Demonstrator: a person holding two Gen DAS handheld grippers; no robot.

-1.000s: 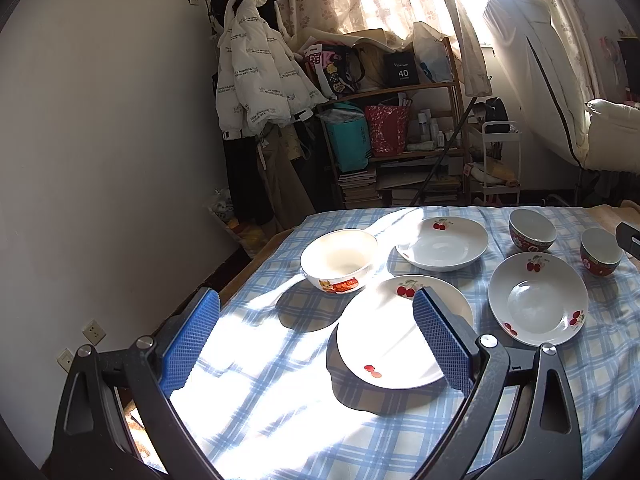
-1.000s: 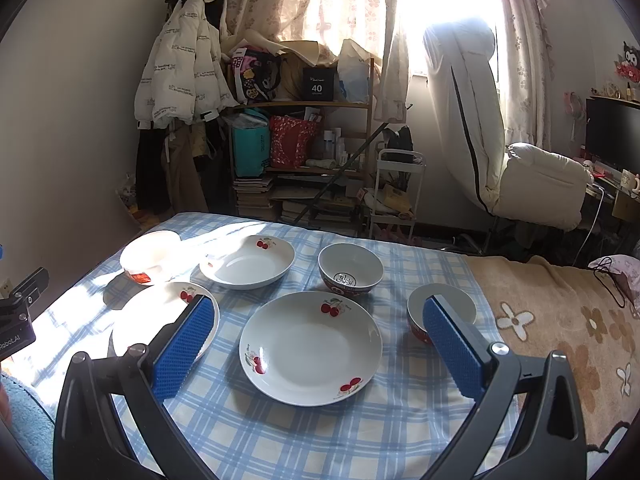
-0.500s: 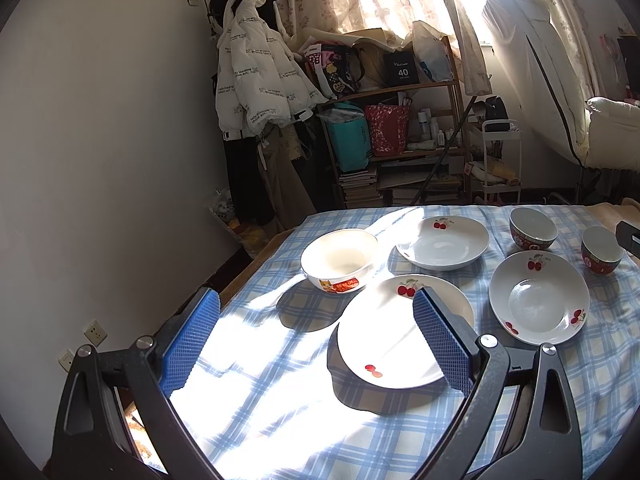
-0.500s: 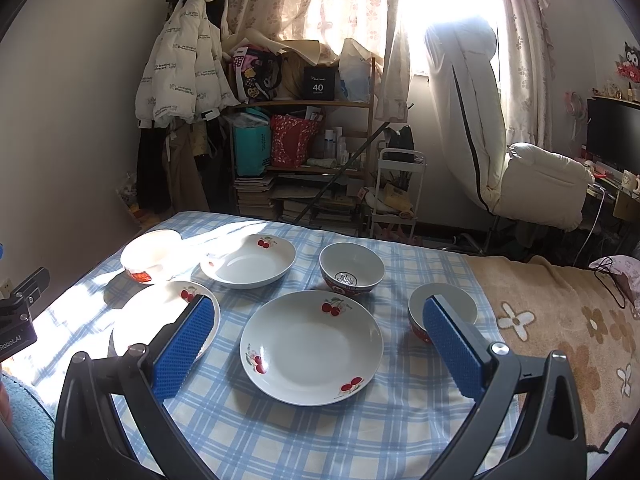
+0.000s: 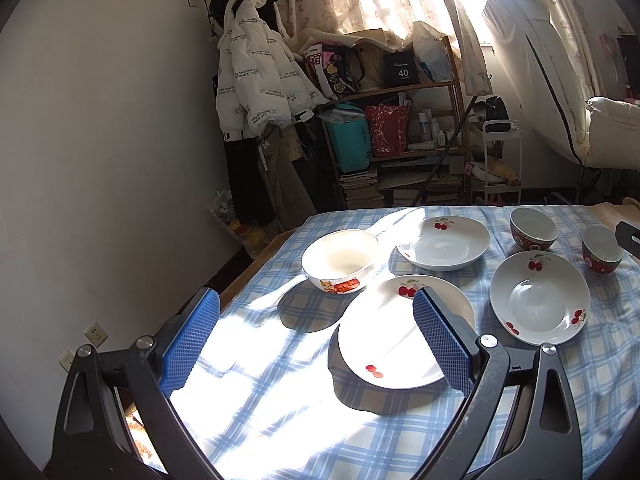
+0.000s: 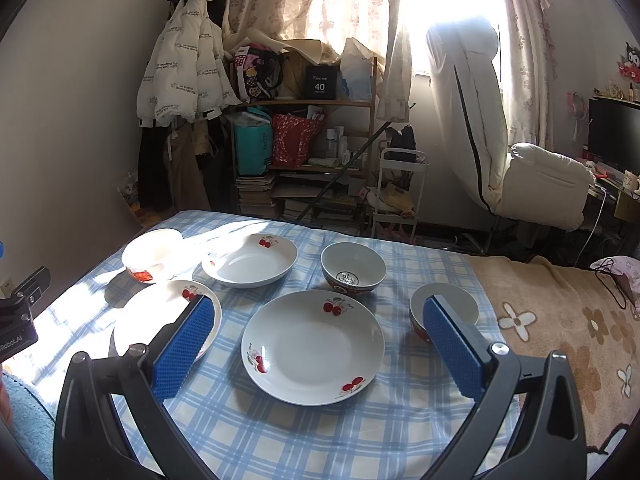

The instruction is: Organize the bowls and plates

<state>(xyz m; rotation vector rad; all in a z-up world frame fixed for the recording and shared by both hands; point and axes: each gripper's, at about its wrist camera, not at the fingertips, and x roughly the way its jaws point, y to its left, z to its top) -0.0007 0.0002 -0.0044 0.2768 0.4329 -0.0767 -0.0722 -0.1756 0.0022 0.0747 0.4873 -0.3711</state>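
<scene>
Three white cherry-print plates lie on the blue checked cloth: a near-left plate [image 5: 396, 336] [image 6: 160, 320], a far deep plate [image 5: 444, 242] [image 6: 250, 260] and a right deep plate [image 5: 540, 296] [image 6: 312, 346]. A white bowl [image 5: 340, 260] [image 6: 150, 254] stands far left. Two red-patterned bowls stand to the right, a larger one [image 5: 534, 228] [image 6: 354, 268] and a smaller one [image 5: 602, 250] [image 6: 446, 314]. My left gripper [image 5: 316, 338] is open and empty above the near-left plate. My right gripper [image 6: 316, 350] is open and empty above the right deep plate.
The cloth's left edge [image 5: 256, 272] drops toward a wall. A brown flowered blanket [image 6: 560, 320] covers the surface to the right. A cluttered shelf [image 6: 304, 148], a hanging white jacket [image 5: 256, 88] and a white chair [image 6: 520, 168] stand behind.
</scene>
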